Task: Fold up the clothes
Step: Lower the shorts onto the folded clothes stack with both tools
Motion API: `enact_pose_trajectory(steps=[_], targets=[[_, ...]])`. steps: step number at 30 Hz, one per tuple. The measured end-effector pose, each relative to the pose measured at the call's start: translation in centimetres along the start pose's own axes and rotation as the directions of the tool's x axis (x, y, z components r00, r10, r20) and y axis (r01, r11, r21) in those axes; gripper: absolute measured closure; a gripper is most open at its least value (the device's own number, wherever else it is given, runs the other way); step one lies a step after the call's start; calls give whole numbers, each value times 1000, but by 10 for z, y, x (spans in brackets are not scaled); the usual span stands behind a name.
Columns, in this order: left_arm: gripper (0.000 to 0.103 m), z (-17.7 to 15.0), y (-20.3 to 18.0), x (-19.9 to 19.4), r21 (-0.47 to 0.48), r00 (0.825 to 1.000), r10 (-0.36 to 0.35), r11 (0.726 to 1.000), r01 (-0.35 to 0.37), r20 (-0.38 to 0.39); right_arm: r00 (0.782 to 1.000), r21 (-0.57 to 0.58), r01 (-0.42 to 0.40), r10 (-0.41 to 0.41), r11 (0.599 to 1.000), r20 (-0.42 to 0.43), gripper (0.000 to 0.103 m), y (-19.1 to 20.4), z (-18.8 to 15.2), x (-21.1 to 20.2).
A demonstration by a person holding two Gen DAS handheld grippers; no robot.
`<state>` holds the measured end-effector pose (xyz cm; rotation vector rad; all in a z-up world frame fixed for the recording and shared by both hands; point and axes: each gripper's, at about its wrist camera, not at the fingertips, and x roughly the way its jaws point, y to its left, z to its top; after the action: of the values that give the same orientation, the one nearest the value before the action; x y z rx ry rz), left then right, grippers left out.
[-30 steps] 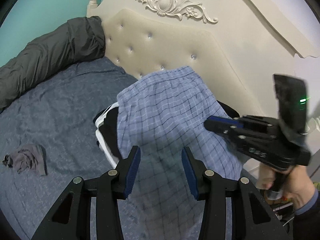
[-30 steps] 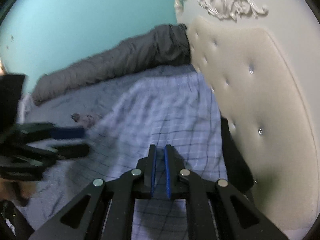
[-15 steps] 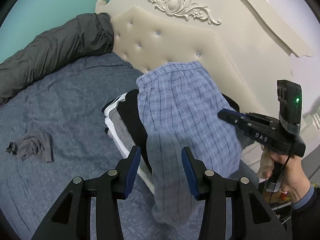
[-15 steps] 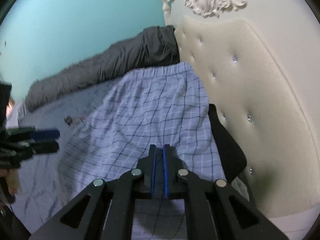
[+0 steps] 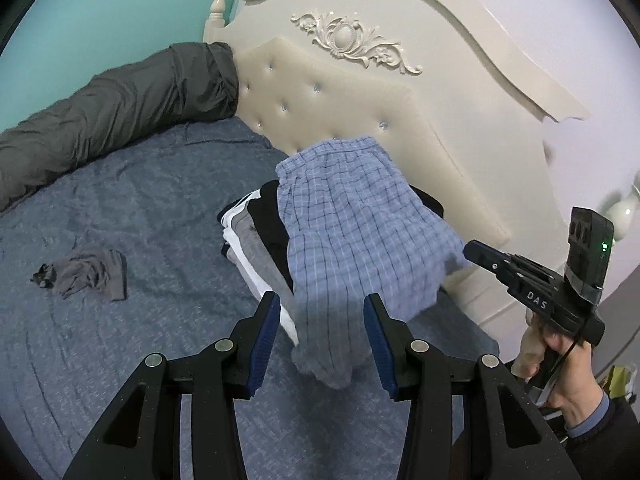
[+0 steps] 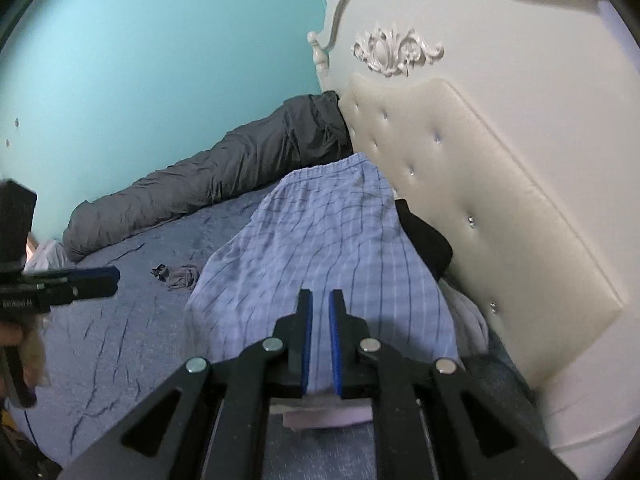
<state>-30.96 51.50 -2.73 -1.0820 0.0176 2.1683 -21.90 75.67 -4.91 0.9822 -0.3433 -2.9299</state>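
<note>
Left wrist view shows both grippers drawn back from the checked shorts (image 5: 360, 232), now lying on the clothes stack (image 5: 256, 248) at frame centre, left gripper (image 5: 320, 344) open, right gripper (image 6: 320, 344) almost closed, both empty, so this garment seems finished.

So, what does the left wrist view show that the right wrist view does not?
Only the left view shows the striped clothes stack under the checked shorts, and the right gripper. Only the right view shows the left gripper from the side. Both show the shorts, the small grey garment and the headboard.
</note>
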Motion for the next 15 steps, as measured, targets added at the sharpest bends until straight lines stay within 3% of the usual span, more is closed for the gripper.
enact_pose_trajectory(steps=[15], targets=[[53, -39, -30, -65, 10, 999, 10, 1000, -11, 43, 995, 52, 63, -67, 997, 81, 94, 45, -20, -80]])
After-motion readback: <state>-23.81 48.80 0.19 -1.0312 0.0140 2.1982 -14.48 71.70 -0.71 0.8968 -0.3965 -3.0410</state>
